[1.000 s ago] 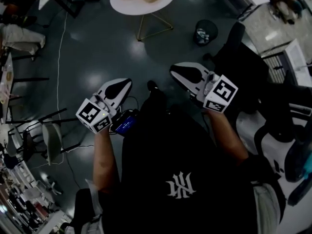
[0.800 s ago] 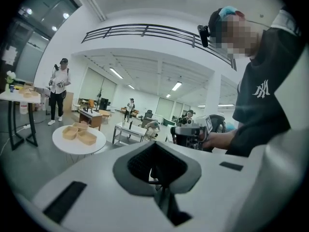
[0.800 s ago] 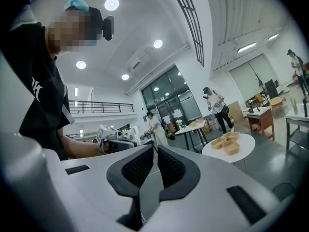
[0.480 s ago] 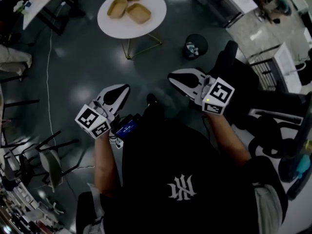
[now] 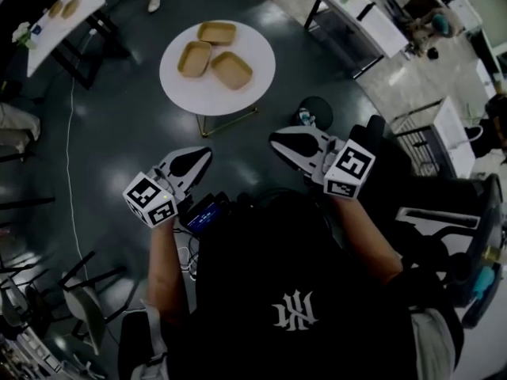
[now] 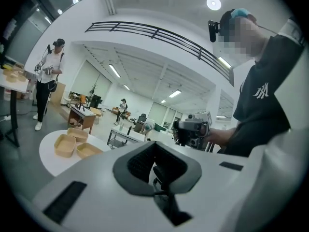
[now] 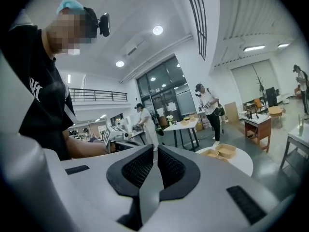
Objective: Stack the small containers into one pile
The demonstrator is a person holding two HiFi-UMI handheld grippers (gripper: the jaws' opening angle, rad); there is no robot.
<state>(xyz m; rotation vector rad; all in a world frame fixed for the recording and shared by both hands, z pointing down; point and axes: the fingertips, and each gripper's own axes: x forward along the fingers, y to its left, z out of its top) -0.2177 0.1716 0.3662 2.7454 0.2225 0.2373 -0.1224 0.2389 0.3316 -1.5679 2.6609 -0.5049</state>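
Three shallow tan containers lie apart on a round white table (image 5: 238,101): one to the left (image 5: 195,58), one at the back (image 5: 217,32), one to the right (image 5: 232,70). Both grippers are held at waist height over the dark floor, well short of the table. My left gripper (image 5: 204,154) is shut with nothing in it, and so is my right gripper (image 5: 275,138). In the left gripper view the shut jaws (image 6: 155,161) point past the containers (image 6: 65,145). The right gripper view shows shut jaws (image 7: 155,157) and the containers (image 7: 225,150) far off at the right.
A black waste bin (image 5: 315,113) stands on the floor right of the table. A white desk (image 5: 356,18) is at the back right, a long table (image 5: 59,10) with more containers at the back left. Chairs (image 5: 87,291) stand at the left, an office chair (image 5: 444,220) at the right.
The round table with the containers has come nearer and lower in the head view. Both grippers have travelled forward with the person and stay shut.
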